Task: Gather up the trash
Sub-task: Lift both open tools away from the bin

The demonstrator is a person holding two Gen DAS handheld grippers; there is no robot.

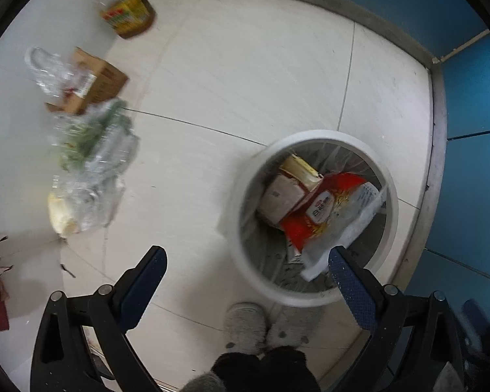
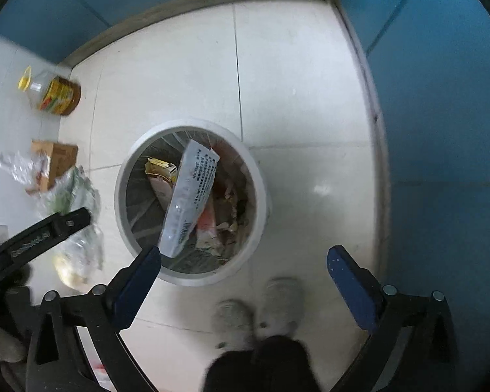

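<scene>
A white round trash bin point(image 1: 388, 192) stands on the tiled floor and holds a red and white bag point(image 1: 330, 215), a brown box and a yellow packet. In the right wrist view the bin point(image 2: 261, 196) shows a white printed bag point(image 2: 192, 192) sticking up inside. My left gripper point(image 1: 248, 268) is open and empty above the bin's near rim. My right gripper point(image 2: 245, 261) is open and empty above the bin's near edge. On the white table at left lie an oil bottle point(image 1: 124, 6), a cardboard box point(image 1: 98, 81) and crumpled clear plastic bags point(image 1: 91, 163).
Blue walls point(image 1: 473, 130) with a grey skirting close the corner behind and right of the bin. The person's grey slippers point(image 2: 261, 313) stand just in front of the bin. The left gripper's black arm point(image 2: 39, 235) shows at the left of the right wrist view.
</scene>
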